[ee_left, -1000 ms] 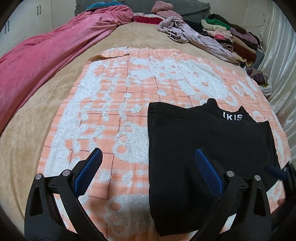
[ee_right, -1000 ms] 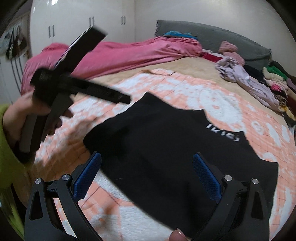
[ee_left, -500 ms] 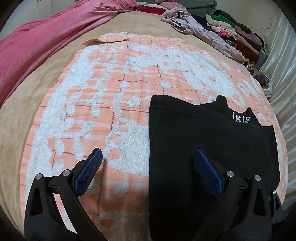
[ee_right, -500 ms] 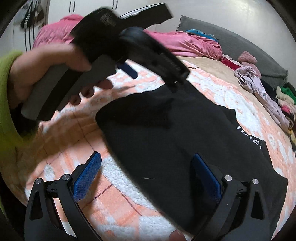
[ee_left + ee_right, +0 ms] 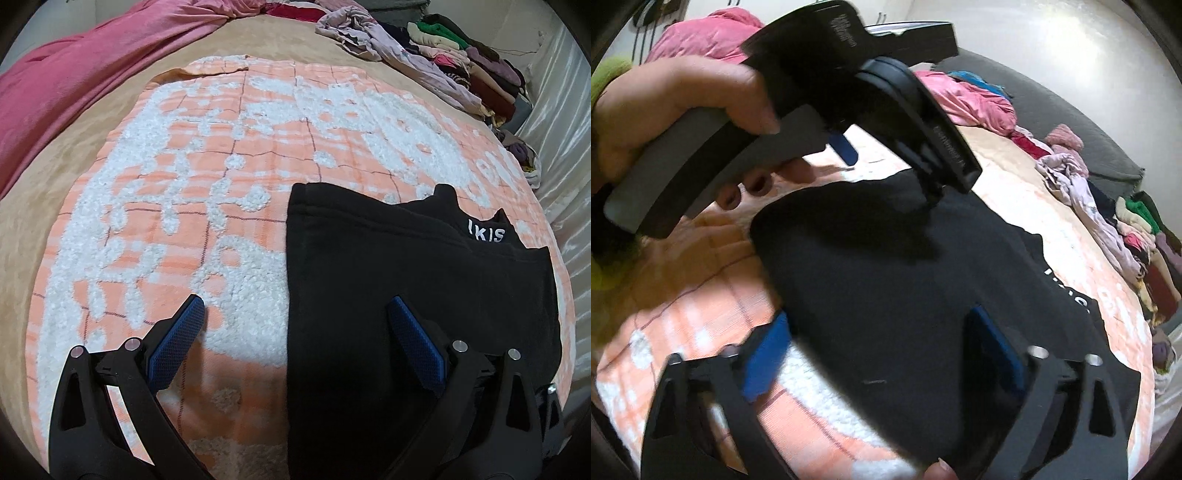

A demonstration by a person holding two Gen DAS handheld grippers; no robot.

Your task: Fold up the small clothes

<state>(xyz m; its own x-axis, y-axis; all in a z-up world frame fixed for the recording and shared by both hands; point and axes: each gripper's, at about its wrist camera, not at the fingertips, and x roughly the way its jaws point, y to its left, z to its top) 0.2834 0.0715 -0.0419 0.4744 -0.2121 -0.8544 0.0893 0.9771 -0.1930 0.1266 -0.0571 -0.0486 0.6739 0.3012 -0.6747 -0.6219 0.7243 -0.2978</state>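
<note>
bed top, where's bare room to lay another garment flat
Free: the orange-and-white blanket left of the black garment, and beyond it up to the tan sheet. Crowded: the clothes pile along the far right edge, and the pink quilt along the left.

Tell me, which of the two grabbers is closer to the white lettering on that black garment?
Probably the left gripper: it hangs over the black garment's far part, beside the white lettering. The right gripper, jaws just closing, straddles the near edge.
</note>
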